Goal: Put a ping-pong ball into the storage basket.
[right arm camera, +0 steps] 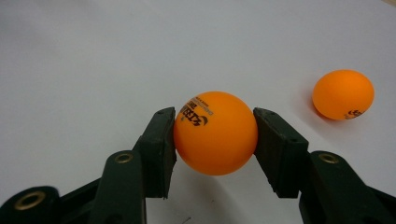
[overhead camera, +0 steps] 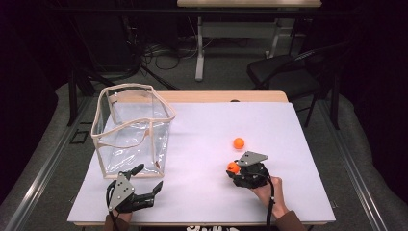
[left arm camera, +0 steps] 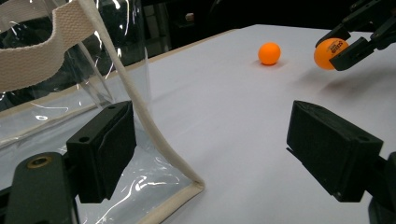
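white sheet covers the table (overhead camera: 202, 192), dark room behind with a chair (overhead camera: 284, 72) and loose cables on the floor. high view: clear bag (overhead camera: 132, 130) with cream trim stands open at the left of the table, upright, its mouth facing up. left gripper (overhead camera: 146, 185) sits near the front edge just below the bag's near corner, jaws spread wide, nothing between them. right gripper (overhead camera: 232, 172) is at the right front, held by a hand (overhead camera: 264, 188) coming in from the bottom, and clamps an orange ball (overhead camera: 233, 167) at its tip. second orange ball (overhead camera: 238, 143) lies loose on the sheet just beyond it, apart from the held one. left gripper view: both black jaws stand far apart; the bag's (left arm camera: 56, 70) near corner and cream edge strip run down between them, closer to the left jaw, whether touching it cannot be told. farther off, the loose ball (left arm camera: 269, 53) rests on the sheet, and the held ball (left arm camera: 329, 52) shows in the right gripper (left arm camera: 337, 50) at the upper right, off the sheet with a shadow under it. right gripper view: the two jaws press on either side of the held ball (right arm camera: 215, 133), black print on its upper left; the loose ball (right arm camera: 343, 94) lies on the sheet to the upper right, near but not touching.
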The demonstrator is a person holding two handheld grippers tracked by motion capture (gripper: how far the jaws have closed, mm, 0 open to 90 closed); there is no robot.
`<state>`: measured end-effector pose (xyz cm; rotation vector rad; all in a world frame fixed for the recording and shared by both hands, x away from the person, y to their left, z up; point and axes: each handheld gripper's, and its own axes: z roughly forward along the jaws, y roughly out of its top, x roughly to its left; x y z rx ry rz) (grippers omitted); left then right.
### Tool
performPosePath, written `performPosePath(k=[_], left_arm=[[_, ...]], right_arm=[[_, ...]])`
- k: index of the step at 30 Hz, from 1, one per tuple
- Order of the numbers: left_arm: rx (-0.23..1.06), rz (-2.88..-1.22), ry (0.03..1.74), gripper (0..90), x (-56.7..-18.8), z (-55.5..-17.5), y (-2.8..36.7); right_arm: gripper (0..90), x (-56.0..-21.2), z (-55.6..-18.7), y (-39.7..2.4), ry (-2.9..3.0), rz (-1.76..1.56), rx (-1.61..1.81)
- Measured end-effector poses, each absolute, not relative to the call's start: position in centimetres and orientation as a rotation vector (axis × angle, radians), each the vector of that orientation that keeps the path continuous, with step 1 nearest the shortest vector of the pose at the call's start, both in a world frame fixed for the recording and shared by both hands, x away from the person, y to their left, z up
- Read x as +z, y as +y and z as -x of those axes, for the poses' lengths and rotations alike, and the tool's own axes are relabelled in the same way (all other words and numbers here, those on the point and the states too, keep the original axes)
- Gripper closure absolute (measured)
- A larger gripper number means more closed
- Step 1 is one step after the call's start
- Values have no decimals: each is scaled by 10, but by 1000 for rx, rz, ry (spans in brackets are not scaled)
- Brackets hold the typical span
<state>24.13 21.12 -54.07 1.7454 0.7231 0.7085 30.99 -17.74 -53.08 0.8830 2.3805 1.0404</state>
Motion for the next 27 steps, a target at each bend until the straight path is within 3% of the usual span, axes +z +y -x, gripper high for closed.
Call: performPosePath(k=[27], left_arm=[[712, -1749, 720, 158, -541, -242, 211]], right_arm=[[504, -518, -305, -178, 2356, -869, 1060]])
